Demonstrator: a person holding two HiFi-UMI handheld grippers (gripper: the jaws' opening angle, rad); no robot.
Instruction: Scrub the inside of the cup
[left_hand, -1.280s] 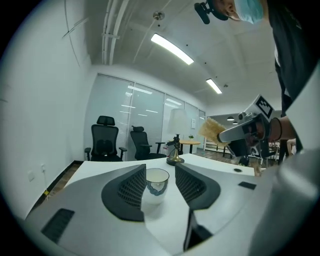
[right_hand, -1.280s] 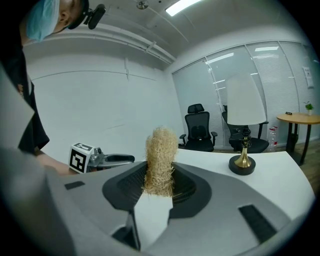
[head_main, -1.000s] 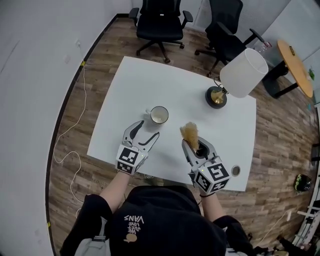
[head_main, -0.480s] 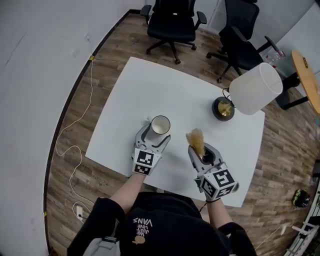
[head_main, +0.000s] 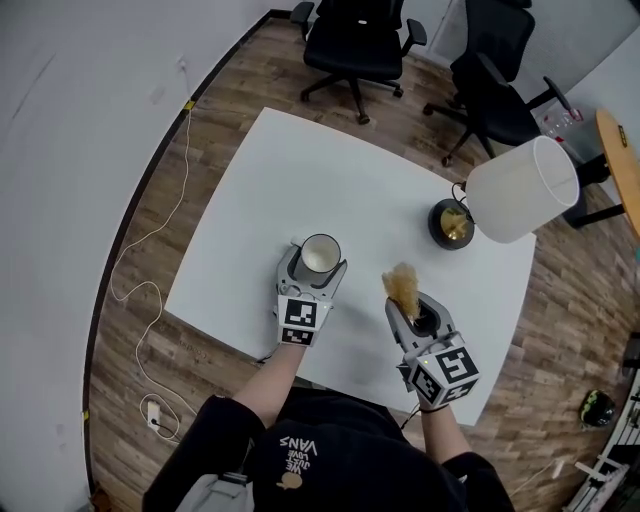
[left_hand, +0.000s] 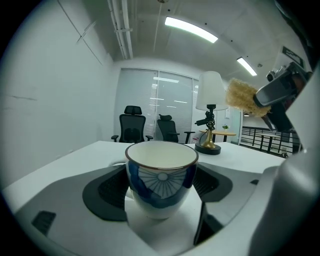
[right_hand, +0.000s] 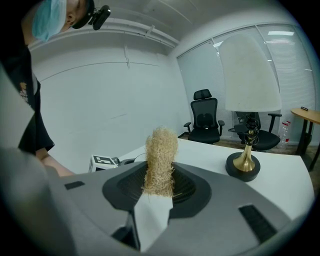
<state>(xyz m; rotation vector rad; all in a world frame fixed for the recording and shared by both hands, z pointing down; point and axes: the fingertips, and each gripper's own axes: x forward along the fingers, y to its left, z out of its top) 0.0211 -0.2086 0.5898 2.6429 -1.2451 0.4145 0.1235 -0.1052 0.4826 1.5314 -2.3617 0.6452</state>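
A white cup with a blue pattern stands upright on the white table, its inside bare. My left gripper has its jaws on either side of the cup. The jaws have just been opening, and I see no pad pressing on the cup. My right gripper hovers to the right of the cup, shut on a tan loofah scrubber. In the right gripper view the scrubber sticks up from between the pads.
A lamp with a white shade and a gold base stands at the table's far right. Two black office chairs sit beyond the table. A cable lies on the wooden floor at the left.
My left gripper has moved forward to the cup, with its jaws wider and now around it. My right gripper has moved forward a little with the scrubber.
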